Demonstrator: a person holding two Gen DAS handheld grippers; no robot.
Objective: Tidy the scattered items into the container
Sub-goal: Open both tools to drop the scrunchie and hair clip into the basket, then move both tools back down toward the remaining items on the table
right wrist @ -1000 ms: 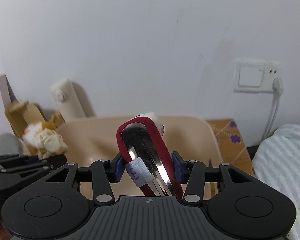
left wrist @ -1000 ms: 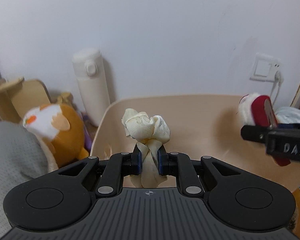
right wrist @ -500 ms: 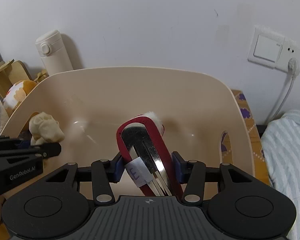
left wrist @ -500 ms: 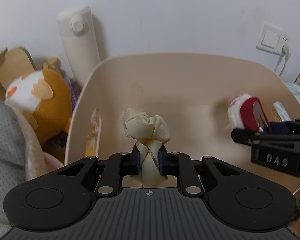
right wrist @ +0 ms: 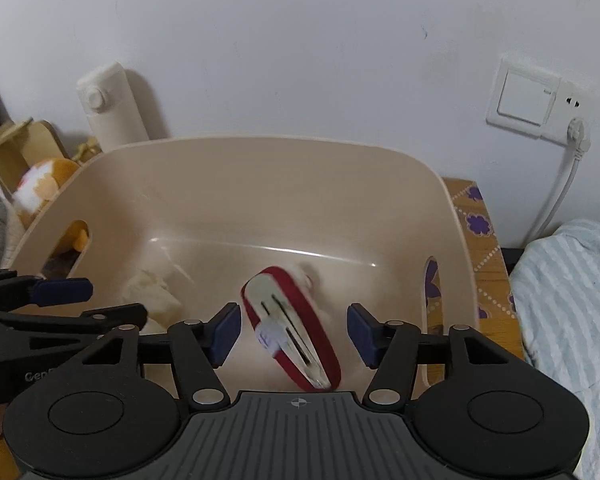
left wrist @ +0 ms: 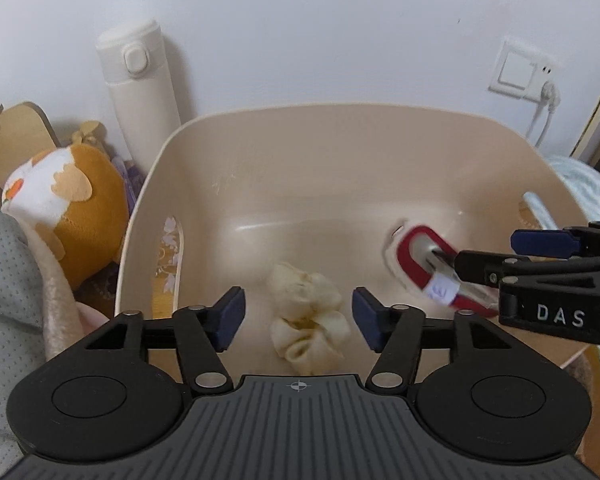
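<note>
Both drops made into beige container (left wrist: pixel 364 120). Left gripper (left wrist: pixel 299 322) opening, cream scrunchie (left wrist: pixel 306 322) free between jaws. Right gripper (right wrist: pixel 294 332) opening, red hair clip (right wrist: pixel 292 330) released, blurred. Grippers best withdrawn upward only when jaws fully clear of items.

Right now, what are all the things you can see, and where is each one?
tub: 1, beige, against the wall
scrunchie: 1, cream, in the tub, below the left gripper
hair clip: 1, red with a metal back, blurred, in the tub, between the right gripper's pads, none touching
flask: 1, white, upright, behind the tub's left corner
plush toy: 1, orange and white, left of the tub
wall switch: 1, white, with a plug and cable, right of the tub
striped cloth: 1, blue and white, far right
left gripper: 1, black, blue pads, jaws opening
right gripper: 1, black, blue pads, jaws opening
</note>
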